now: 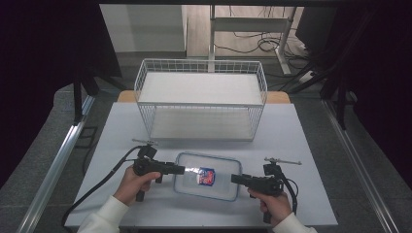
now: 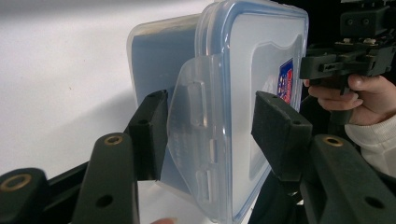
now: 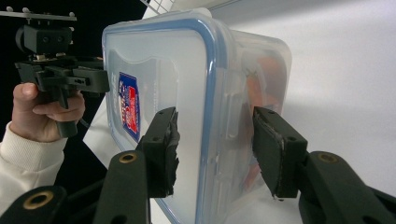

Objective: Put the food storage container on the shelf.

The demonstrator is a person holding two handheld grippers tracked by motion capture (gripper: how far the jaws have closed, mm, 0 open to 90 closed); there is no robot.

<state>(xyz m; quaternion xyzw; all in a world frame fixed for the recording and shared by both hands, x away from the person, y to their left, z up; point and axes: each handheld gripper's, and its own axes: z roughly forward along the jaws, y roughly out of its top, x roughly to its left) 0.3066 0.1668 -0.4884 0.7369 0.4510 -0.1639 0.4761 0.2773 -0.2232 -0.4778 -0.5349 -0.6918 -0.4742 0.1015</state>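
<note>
A clear plastic container (image 1: 221, 170) with a blue-rimmed lid and a red and blue label (image 1: 206, 176) lies flat on the white table (image 1: 291, 145), near its front. My left gripper (image 1: 182, 169) is turned on its side at the container's left end. Its jaws (image 2: 212, 126) clamp that end, one pad under the base behind a raised latch flap (image 2: 196, 135) and one on the lid. My right gripper (image 1: 233, 178) holds the right end the same way (image 3: 217, 140), with one pad on the lid (image 3: 159, 65) and one at the base.
A white wire basket (image 1: 201, 104) with two shelves stands at the back of the table, just beyond the container. Table edges run close on both sides and in front. Beyond the table lie a grey floor, cables and a desk frame.
</note>
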